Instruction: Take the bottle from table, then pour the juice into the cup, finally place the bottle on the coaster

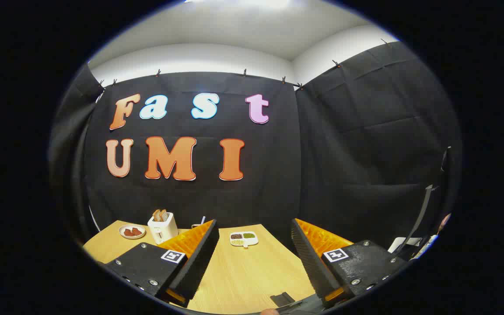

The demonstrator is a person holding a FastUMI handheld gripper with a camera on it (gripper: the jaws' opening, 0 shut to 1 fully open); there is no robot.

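The gripper (254, 258) stood wide open above the wooden table (243, 280), nothing between its fingers. Beyond them, at the table's far edge, lay a divided dish (243, 238); farther left stood a toaster (162, 227) beside a small plate (131, 231). I could not make out the bottle.
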